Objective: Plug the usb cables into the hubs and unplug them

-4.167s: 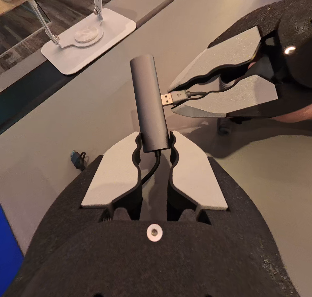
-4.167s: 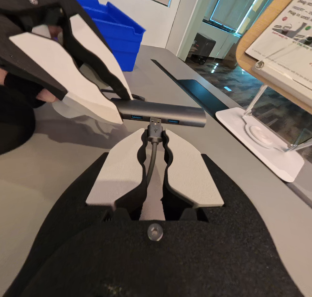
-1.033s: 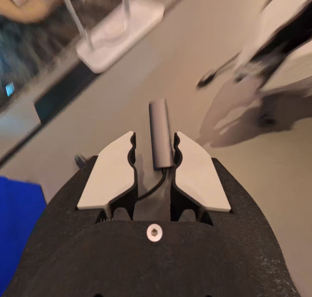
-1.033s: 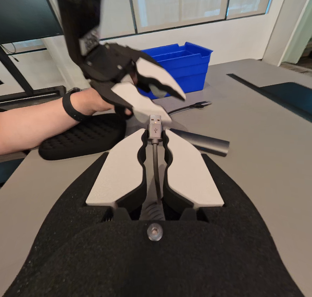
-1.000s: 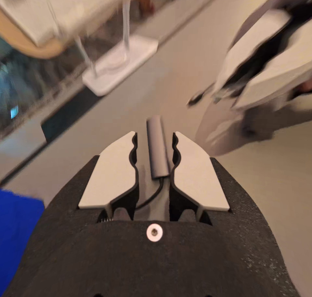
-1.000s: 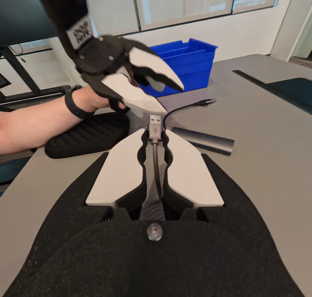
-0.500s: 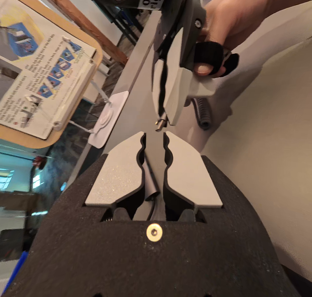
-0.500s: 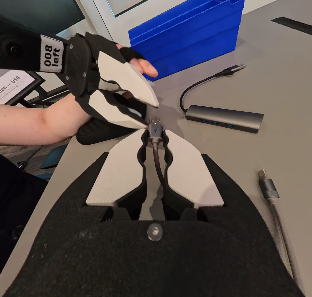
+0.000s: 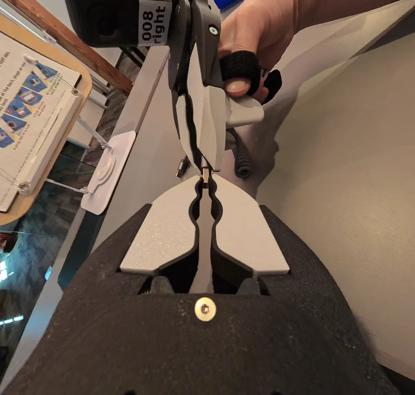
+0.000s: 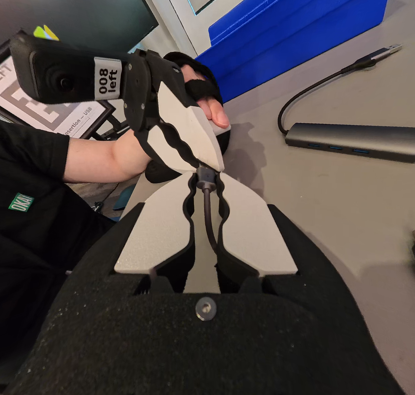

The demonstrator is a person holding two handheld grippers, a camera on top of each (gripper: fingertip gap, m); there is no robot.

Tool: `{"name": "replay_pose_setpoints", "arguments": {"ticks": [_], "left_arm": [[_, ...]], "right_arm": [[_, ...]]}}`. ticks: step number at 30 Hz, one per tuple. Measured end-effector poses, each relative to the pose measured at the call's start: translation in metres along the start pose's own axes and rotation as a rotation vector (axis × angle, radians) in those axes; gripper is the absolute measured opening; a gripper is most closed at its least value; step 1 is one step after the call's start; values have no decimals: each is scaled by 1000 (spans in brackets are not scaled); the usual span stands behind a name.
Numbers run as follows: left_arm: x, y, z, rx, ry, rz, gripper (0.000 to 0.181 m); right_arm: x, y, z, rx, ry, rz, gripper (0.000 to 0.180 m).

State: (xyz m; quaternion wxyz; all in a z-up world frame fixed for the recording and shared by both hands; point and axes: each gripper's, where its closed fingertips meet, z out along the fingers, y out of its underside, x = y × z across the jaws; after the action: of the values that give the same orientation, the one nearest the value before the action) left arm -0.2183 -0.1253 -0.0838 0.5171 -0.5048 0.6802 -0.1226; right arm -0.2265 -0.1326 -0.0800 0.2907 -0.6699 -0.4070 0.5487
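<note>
My right gripper [image 10: 206, 177] is shut on the grey housing of a USB cable plug [image 10: 205, 175], and the cable runs back between its fingers. My left gripper [image 9: 204, 180] meets it tip to tip and is shut on the plug's metal end [image 9: 204, 177]. In the left wrist view the right gripper [image 9: 205, 167] points down at my fingertips. In the right wrist view the left gripper [image 10: 207, 167] comes in from the upper left. The grey USB hub [image 10: 350, 137] lies flat on the table to the right, held by no gripper, its own cable [image 10: 314, 88] curving back.
A blue bin [image 10: 303, 36] stands behind the hub. An instruction board [image 9: 33, 126] on a white stand base [image 9: 110, 173] sits at the table's far edge. A loose connector [image 9: 182, 166] and a coiled cable [image 9: 241, 159] lie beyond the grippers. A person's arm [image 10: 101, 157] is at the left. The grippers are tip to tip, or close to it.
The left gripper let go of the hub, which now lies on the table. It swung to face the right gripper and closed on the plug's metal end. The right gripper still holds the plug.
</note>
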Motion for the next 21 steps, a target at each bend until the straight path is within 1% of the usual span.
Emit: {"name": "replay_pose_setpoints", "arguments": {"ticks": [2, 4, 5, 7, 9, 11, 13, 15, 17, 21], "left_arm": [[-1, 1, 0, -5, 31, -67, 4], [-5, 0, -2, 19, 57, -169, 4], [-8, 1, -4, 23, 78, -231, 4], [-9, 4, -6, 36, 143, -353, 4], [-13, 8, -8, 43, 173, -438, 4], [-11, 14, -9, 24, 213, -499, 4], [-9, 17, -7, 8, 240, -536, 4], [-5, 14, -8, 11, 284, -568, 4], [-3, 13, -9, 16, 331, -638, 4], [-2, 15, -14, 16, 424, -811, 4]], "right_arm": [[3, -2, 0, 14, 30, -33, 20], [14, -3, -4, 8, 133, -106, 33], [19, -3, -7, -9, 201, -177, 33], [21, -5, -12, -52, 321, -365, 31], [19, -12, -14, -72, 426, -528, 30], [10, -18, -12, -89, 472, -644, 26], [6, -22, -8, -104, 512, -716, 24], [7, -21, -7, -157, 570, -799, 25], [7, -17, -6, -210, 624, -879, 25], [10, -11, 0, -250, 678, -1005, 25]]}}
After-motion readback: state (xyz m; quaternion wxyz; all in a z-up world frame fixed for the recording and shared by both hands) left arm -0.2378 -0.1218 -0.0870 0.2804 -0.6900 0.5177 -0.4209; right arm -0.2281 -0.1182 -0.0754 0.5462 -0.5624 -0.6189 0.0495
